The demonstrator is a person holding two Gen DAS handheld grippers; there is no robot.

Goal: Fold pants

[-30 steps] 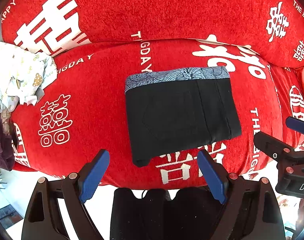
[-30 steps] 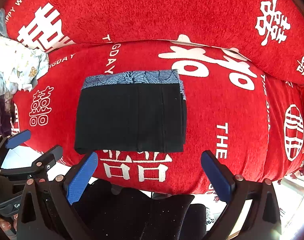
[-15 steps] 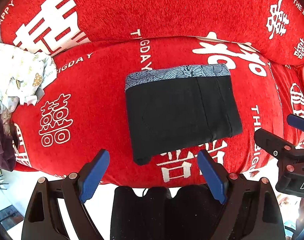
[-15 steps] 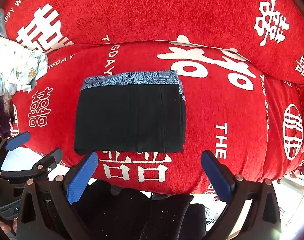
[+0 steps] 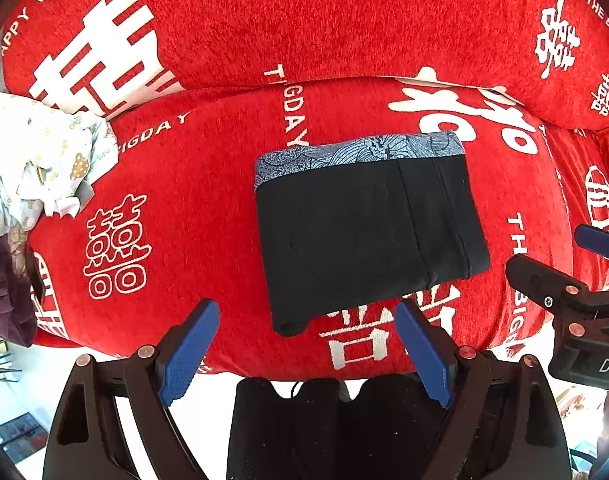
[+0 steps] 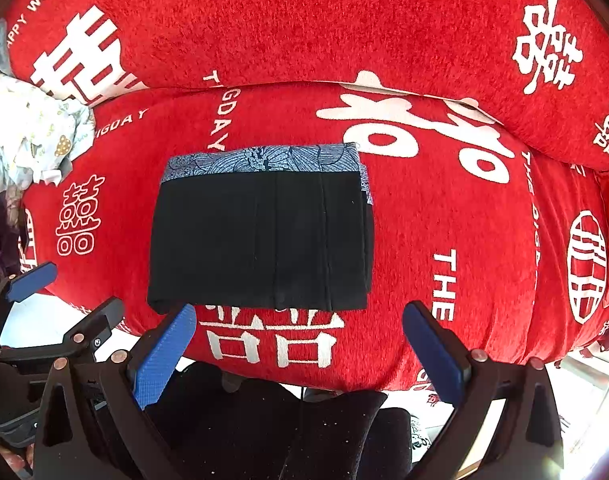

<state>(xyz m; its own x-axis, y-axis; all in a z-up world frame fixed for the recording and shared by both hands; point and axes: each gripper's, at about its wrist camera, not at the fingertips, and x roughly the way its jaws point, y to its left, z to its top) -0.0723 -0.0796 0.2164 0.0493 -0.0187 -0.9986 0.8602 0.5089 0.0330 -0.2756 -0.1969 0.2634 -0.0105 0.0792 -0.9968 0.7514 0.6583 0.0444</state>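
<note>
The black pants (image 5: pixel 368 236) lie folded into a compact rectangle on the red sofa seat (image 5: pixel 192 208), with a blue patterned waistband along the far edge. They also show in the right wrist view (image 6: pixel 260 236). My left gripper (image 5: pixel 304 348) is open and empty, hovering at the seat's front edge just short of the pants. My right gripper (image 6: pixel 300 348) is open and empty, also just in front of the pants. Each gripper shows at the side of the other's view: the right one (image 5: pixel 584 280) and the left one (image 6: pixel 44 312).
The sofa has a red cover with white characters and a back cushion (image 5: pixel 304 20). A pile of light patterned clothes (image 5: pixel 36 160) and a dark garment (image 5: pixel 4 292) lie at the left end. Dark-clad legs (image 5: pixel 324 428) are below the grippers.
Both grippers have shifted very slightly; the pants sit a touch lower in both views. Nothing was taken hold of or let go.
</note>
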